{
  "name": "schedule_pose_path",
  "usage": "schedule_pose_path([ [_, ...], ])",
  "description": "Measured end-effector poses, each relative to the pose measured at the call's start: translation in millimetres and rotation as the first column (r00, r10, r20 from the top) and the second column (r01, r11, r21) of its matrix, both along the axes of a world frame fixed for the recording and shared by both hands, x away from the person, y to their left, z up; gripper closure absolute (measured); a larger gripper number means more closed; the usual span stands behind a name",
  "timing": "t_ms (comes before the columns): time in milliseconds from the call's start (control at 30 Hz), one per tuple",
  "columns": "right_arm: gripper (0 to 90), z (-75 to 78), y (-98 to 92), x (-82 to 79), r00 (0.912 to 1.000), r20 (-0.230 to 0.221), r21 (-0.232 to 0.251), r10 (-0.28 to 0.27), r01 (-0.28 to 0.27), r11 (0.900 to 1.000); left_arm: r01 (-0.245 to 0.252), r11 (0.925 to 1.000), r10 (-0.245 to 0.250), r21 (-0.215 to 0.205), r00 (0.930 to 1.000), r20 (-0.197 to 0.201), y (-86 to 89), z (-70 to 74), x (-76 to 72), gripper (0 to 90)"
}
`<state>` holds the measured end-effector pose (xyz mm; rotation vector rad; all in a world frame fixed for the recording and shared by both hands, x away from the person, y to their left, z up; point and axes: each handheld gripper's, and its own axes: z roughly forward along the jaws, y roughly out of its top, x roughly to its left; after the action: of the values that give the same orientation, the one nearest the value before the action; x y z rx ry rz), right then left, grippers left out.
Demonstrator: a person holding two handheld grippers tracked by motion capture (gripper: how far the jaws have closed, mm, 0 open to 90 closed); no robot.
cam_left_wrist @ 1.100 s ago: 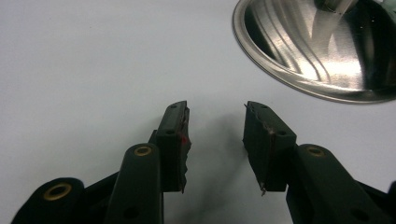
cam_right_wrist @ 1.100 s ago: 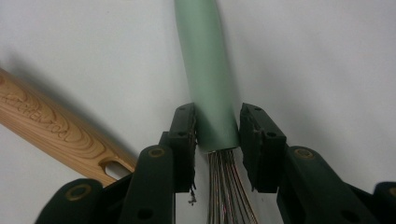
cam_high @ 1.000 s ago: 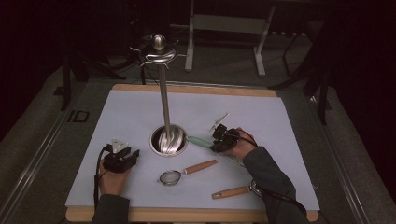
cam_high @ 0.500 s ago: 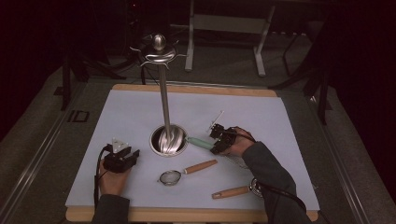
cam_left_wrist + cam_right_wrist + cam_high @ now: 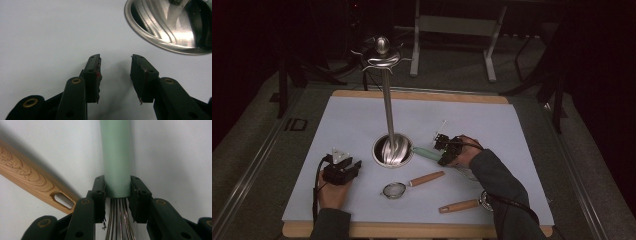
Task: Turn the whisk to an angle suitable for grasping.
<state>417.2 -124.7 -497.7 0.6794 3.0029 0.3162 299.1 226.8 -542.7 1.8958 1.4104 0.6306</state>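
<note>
Two black jaws of the right gripper (image 5: 117,192) have just been closing, and now they pinch the pale green handle (image 5: 117,155) of a whisk, right at the end where the thin wires (image 5: 117,220) come out. That squeeze is the new thing here. In the high view the right gripper (image 5: 447,150) sits on the white mat (image 5: 492,120), just right of the shiny metal base (image 5: 393,150) of a tall stand, and the green handle (image 5: 424,152) points toward that base. The hand has hardly moved; only the jaws came in. I think this means the grab is done, and the whisk is ready to be lifted, maybe up to the hooks (image 5: 382,55) at the top of the stand's pole. The whisk lies flat on the mat for now. The left gripper (image 5: 115,72) waits with its jaws spread apart and nothing between them, near the round base (image 5: 170,27). It rests at the front left of the mat (image 5: 341,167). A small strainer with a wooden handle (image 5: 412,184) and another wooden-handled tool (image 5: 462,205) lie nearby. One wooden handle (image 5: 32,185) has letters burned into it. I can read "TOOL" there, and the letters before it are cut off. Big letters "ID" (image 5: 295,124) sit on the dark surface left of the mat.
</note>
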Motion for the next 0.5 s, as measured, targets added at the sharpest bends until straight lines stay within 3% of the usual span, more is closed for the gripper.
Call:
schedule_pose_path([
  [167,69.3,2.4,-3.5,-1.7,0.9997,0.023,0.029,-0.008,0.008,1.000,-0.001,1.0000,0.001,0.003,1.0000,0.002,-0.2,0.0,-0.1,60.3],
  [500,69.4,19.6,-12.3,-9.8,0.9941,0.100,0.145,-0.041,0.026,0.989,0.001,1.0000,-0.001,0.007,1.0000,0.004,-0.4,0.0,-0.3,60.3],
])
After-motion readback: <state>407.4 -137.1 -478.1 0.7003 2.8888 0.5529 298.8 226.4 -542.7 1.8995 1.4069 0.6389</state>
